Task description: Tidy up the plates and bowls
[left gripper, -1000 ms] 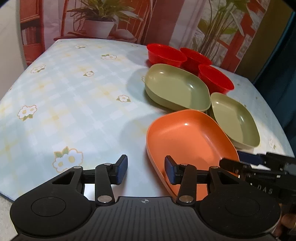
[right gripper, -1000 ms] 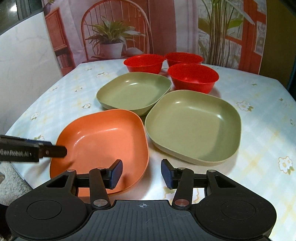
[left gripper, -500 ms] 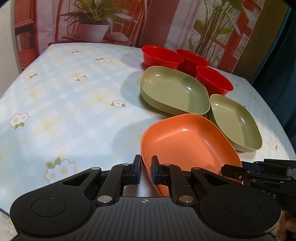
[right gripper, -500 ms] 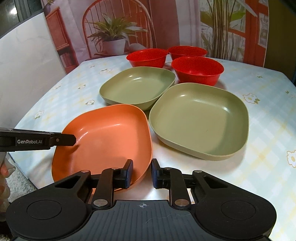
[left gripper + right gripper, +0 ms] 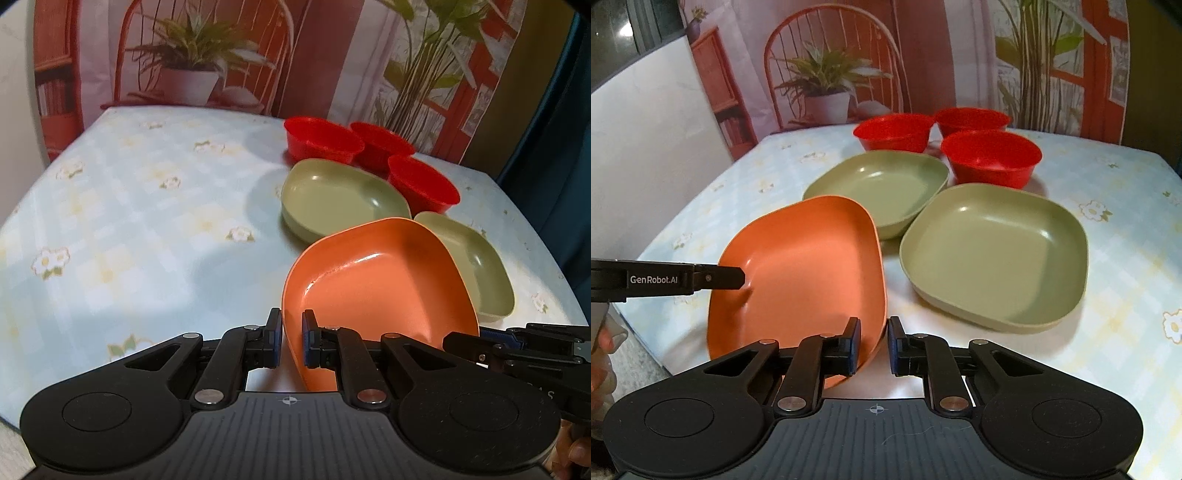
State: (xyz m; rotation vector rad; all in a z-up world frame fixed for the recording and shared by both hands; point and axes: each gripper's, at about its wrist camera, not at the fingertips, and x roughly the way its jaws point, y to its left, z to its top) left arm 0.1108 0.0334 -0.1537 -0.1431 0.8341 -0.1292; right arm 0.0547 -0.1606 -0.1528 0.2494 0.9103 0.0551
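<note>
Since a second ago both of our grippers have closed on the orange plate (image 5: 798,266). The left gripper (image 5: 291,341) now pinches the rim at the plate's left near edge, one pad inside and one outside, with nothing else in its grasp. The right gripper (image 5: 873,345) has clamped the opposite near rim the same way, its jaws all but together on the thin wall. The plate, which lay flat a moment back, now sits tilted with its far edge raised, so we judge it has begun to leave the table (image 5: 147,229). For the task this means the first plate is in hand and ready to be carried; setting it into one of the green plates looks like the likely next step.

Just beyond, the near green plate (image 5: 993,254) rests flat on the cloth, close beside the orange one. Behind it lies the second green plate (image 5: 882,184), its rim near the first. Further back three red bowls (image 5: 991,157) stand clustered, apparently untouched.

The table wears a pale blue checked cloth with small white flowers, bare across its left half. Behind it hangs a printed backdrop (image 5: 827,88) showing a chair, potted plants and a red window frame; a white wall is at the left.
</note>
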